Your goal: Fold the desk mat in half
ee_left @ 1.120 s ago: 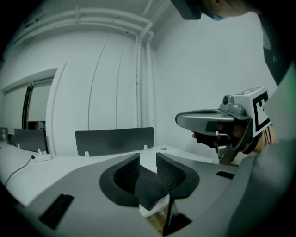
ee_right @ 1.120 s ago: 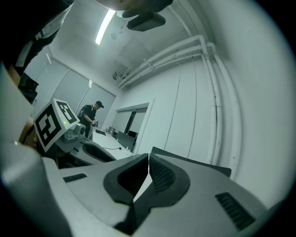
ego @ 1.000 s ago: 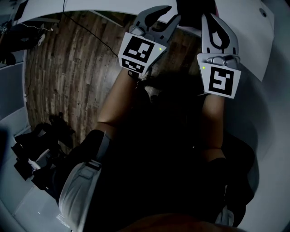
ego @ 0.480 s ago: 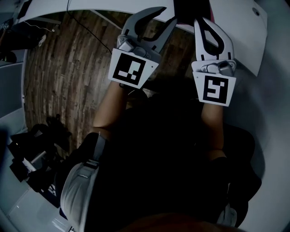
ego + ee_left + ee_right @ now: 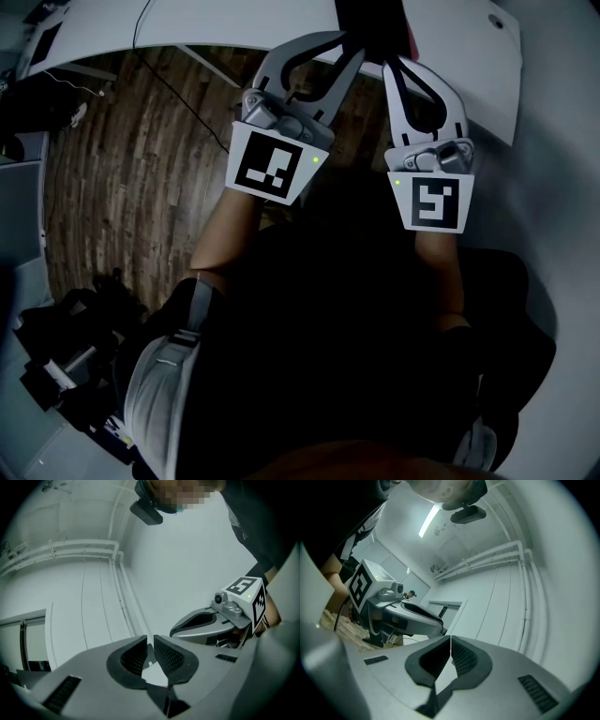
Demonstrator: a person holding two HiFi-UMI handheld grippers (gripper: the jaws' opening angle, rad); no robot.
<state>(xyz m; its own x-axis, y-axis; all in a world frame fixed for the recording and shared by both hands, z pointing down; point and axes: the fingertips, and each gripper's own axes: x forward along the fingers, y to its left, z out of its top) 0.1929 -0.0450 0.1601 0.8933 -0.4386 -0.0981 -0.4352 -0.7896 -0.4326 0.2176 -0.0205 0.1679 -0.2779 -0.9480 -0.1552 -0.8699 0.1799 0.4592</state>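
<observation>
The person reaches both arms forward, side by side, the bare left forearm (image 5: 225, 234) angled slightly inward. The grey two-jaw left gripper (image 5: 150, 641) points away from the body. Its dark ribbed pads (image 5: 167, 656) stand a narrow slit apart and are closing, with nothing showing between them. Just beside it, the grey two-jaw right gripper (image 5: 450, 645) has its jaws pressed together.

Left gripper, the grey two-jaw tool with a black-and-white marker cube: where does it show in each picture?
Head view: the left gripper sits upper middle, jaws closing; I cannot tell if anything is between them.
Left gripper view: bottom centre, its own jaws.
Right gripper view: left of centre, seen side-on.
Shared landmark: the grey right gripper, beside it in all three.
</observation>
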